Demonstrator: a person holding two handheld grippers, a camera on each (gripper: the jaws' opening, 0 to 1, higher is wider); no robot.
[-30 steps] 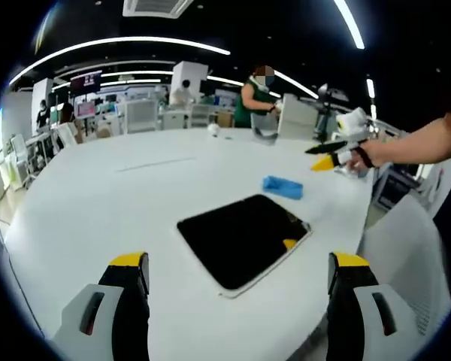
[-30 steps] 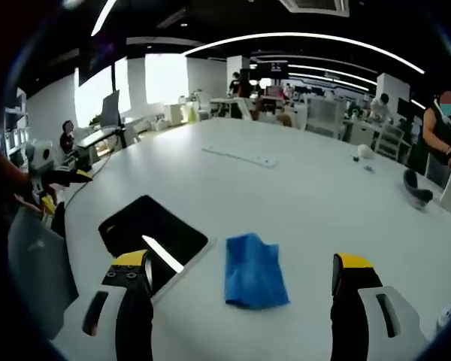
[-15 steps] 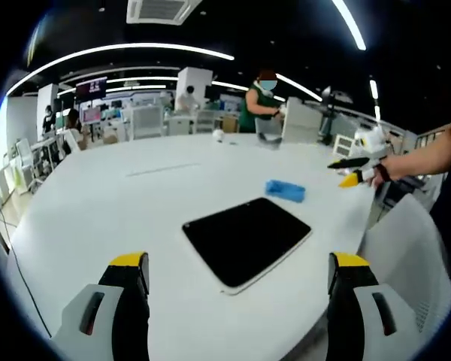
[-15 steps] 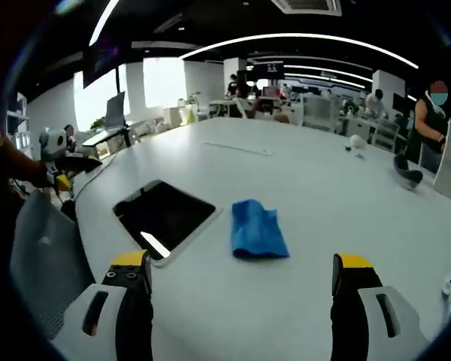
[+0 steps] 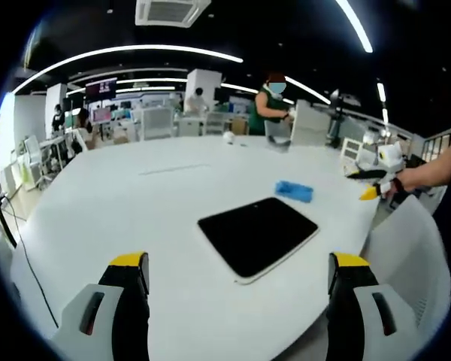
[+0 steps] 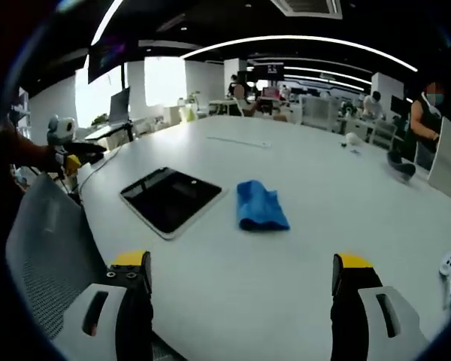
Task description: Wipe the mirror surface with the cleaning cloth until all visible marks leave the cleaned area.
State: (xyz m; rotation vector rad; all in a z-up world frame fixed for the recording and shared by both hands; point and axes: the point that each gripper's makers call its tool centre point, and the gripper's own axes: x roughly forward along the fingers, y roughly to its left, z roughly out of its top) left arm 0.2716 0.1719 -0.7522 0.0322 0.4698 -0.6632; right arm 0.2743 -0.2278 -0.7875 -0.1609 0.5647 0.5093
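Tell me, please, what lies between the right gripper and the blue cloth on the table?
Bare white table. In the right gripper view, nothing lies between the open right gripper and the blue cloth; the mirror lies beside the cloth.

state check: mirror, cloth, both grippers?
mirror: flat on the table, dark face up, nothing on it
cloth: crumpled, on the table beside the mirror, apart from it, not held
left gripper: open, empty, above the table's near edge
right gripper: open, empty, short of the cloth
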